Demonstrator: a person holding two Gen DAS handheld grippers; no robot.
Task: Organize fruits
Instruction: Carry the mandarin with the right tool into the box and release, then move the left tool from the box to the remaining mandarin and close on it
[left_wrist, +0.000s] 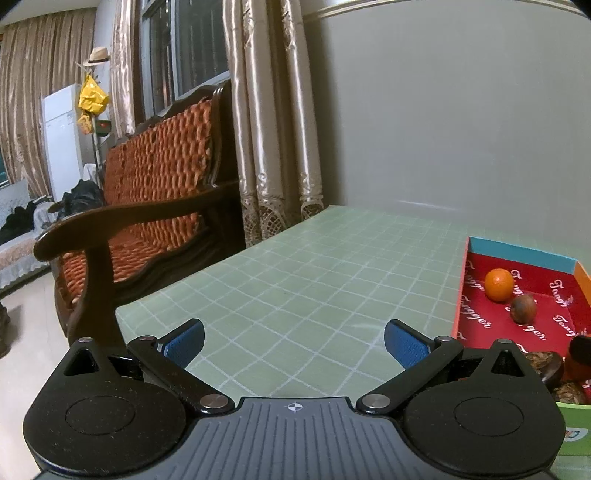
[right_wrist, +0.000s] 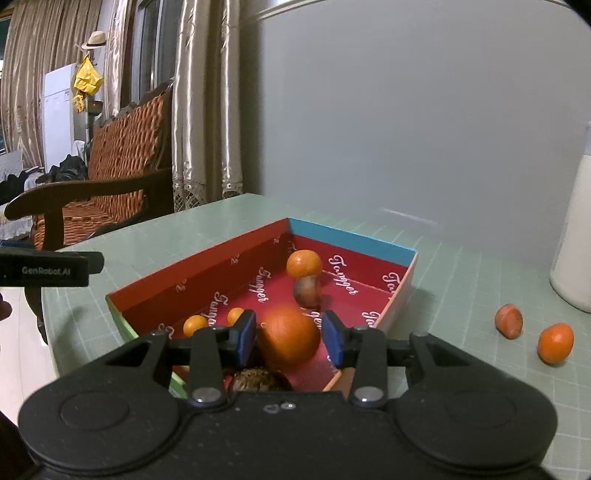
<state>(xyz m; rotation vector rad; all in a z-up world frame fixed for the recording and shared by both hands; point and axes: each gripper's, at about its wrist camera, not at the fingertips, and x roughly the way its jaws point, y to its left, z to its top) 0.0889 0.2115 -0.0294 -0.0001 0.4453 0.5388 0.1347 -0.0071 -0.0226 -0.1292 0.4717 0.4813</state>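
Green grid table (right_wrist: 229, 221): red box (right_wrist: 207, 266) w/ fruit; right gripper (right_wrist: 288, 338) spread around blurred orange (right_wrist: 288, 338), apparently mid-drop; left gripper (left_wrist: 293, 341) spread, idle; next likely table orange (right_wrist: 555, 342).

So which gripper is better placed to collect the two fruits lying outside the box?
Right. Its gripper is open over the box, with the fruits on the mat just to its right. The left gripper faces bare mat on the box's far side.

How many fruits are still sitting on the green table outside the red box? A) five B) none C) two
C: the right wrist view shows a brownish fruit and an orange fruit lying on the table, to the right of the red box.
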